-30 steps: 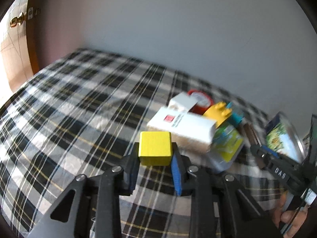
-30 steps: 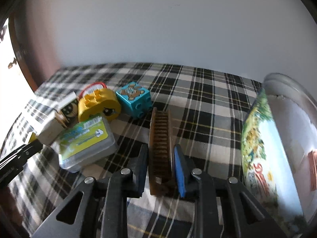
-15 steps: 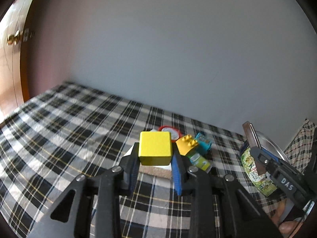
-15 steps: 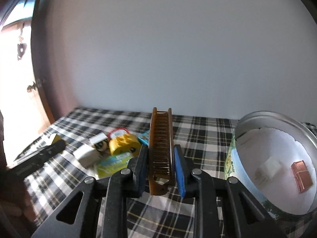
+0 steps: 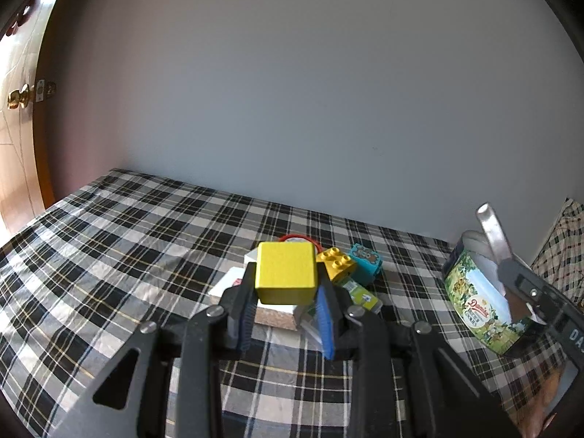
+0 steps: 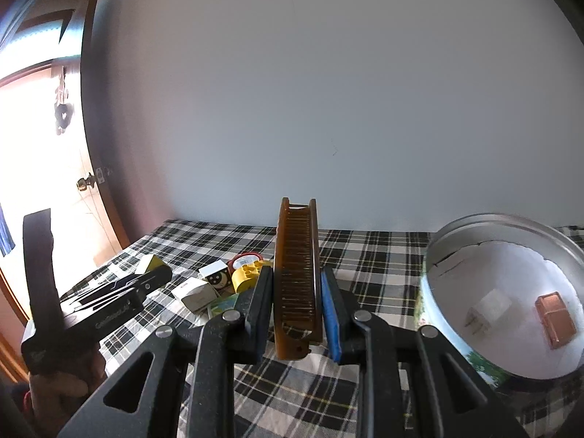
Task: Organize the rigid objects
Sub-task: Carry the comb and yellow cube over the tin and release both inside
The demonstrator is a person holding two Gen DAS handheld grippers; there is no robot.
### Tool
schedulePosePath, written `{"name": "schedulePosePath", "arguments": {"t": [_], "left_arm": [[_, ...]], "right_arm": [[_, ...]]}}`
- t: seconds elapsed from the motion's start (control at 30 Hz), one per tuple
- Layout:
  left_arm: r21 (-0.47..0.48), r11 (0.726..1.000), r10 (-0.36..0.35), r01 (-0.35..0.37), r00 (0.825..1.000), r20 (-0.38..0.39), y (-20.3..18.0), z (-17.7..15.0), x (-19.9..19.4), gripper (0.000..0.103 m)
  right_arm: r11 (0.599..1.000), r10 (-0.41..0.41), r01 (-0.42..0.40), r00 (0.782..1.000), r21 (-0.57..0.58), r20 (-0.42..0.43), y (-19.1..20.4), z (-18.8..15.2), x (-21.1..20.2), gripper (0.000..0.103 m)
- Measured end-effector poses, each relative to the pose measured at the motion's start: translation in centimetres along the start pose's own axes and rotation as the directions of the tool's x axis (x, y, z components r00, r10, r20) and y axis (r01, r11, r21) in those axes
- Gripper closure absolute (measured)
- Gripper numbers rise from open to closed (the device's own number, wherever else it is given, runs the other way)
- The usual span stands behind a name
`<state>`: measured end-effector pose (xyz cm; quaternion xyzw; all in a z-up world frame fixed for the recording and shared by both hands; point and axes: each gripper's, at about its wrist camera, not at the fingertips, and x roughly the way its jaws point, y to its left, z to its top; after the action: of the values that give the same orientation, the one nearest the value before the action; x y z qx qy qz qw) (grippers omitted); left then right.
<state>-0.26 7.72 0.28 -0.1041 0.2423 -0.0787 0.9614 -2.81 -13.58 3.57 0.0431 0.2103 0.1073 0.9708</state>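
Behind yellow cube [image 5: 285, 272], white box [image 5: 233, 284] seems half-hidden.

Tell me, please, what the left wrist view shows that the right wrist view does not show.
Only the left wrist view: the left gripper shut on a yellow cube, the teal brick, and the printed outside of the cookie tin.

Only the right wrist view: the right gripper shut on a brown comb, and the tin's inside, holding a white piece and a copper-coloured piece.

Both: the plaid cloth, the yellow studded brick, the tin, the wall.
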Motion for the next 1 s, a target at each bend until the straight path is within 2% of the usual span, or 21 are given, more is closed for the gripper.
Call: {"name": "schedulePosePath", "arguments": {"t": [0.13, 0.3, 0.5, 1.0], "left_arm": [[0.007, 1.0, -0.011, 0.011, 1.0, -0.004, -1.2, -0.3, 0.0, 0.075], [0.064, 0.998, -0.003, 0.001, 1.0, 0.02, -3.6, -0.5, -0.5, 0.075], [0.11, 0.994, 0.001, -0.004, 1.0, 0.026, -5.9, -0.7, -0.4, 0.075], [0.143, 0.987, -0.081, 0.077, 0.997, 0.017, -11.8, -0.8, 0.1, 0.075]], "right_arm": [[1.0, -0.007, 0.007, 1.0, 0.012, 0.021, -0.6, -0.1, -1.2, 0.076], [0.999, -0.03, 0.029, 0.999, 0.025, 0.043, -1.5, -0.1, -2.3, 0.076], [0.997, -0.076, 0.076, 0.994, -0.004, 0.078, -1.7, -0.1, -3.4, 0.076], [0.981, -0.193, 0.196, 0.971, -0.003, 0.143, -5.2, 0.2, -5.8, 0.076]]}}
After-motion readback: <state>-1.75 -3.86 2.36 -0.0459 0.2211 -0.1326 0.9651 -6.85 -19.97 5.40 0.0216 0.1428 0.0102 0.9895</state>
